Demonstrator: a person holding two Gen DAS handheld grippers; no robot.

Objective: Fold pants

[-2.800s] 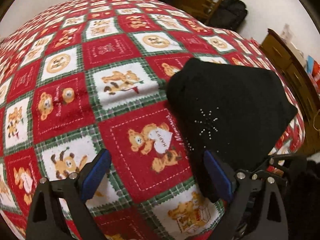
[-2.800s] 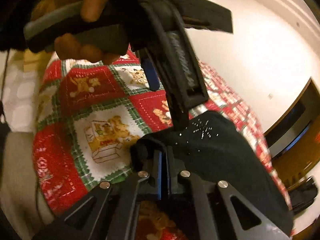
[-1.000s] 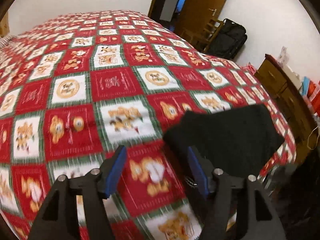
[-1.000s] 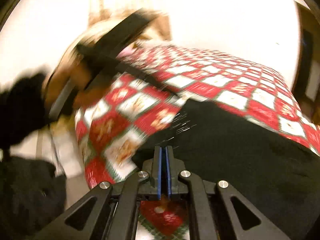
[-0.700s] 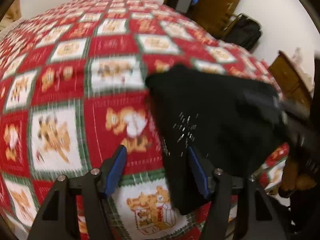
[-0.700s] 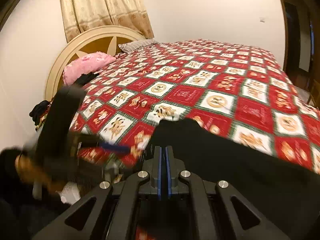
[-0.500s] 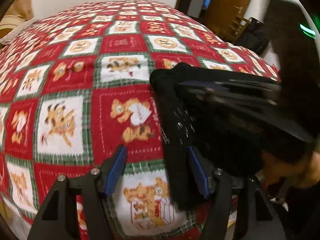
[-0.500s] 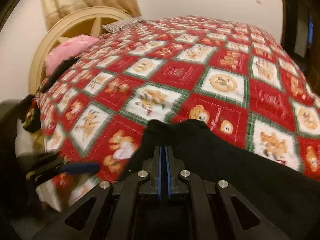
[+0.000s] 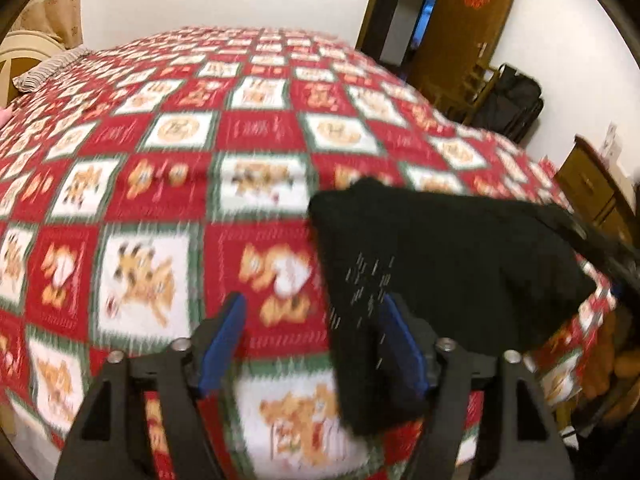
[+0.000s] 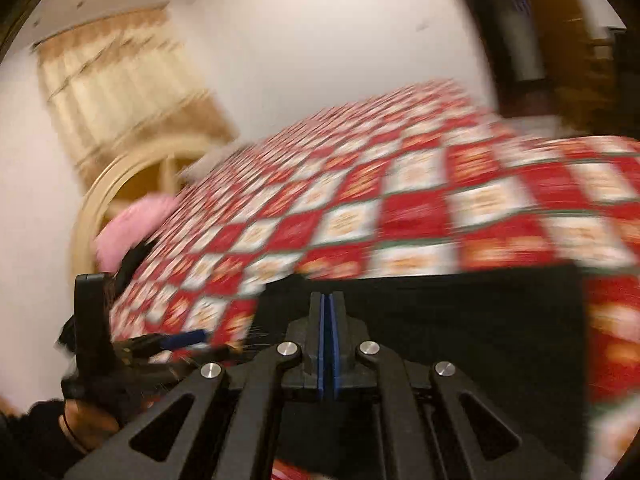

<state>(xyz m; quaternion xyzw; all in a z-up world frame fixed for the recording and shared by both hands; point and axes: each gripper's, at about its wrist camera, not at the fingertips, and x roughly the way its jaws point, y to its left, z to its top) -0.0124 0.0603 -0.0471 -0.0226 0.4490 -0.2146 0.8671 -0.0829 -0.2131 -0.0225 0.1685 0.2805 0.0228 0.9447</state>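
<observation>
Left wrist view: pants (image 9: 460,256) lie folded small beside released left gripper (image 9: 312,340), jaws just widening. Right gripper (image 10: 328,332) is clenched, empty. Little seems left.

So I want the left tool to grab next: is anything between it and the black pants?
Nothing visible. The left tool stands open, straddling the near edge of the pants on the bedspread.
</observation>
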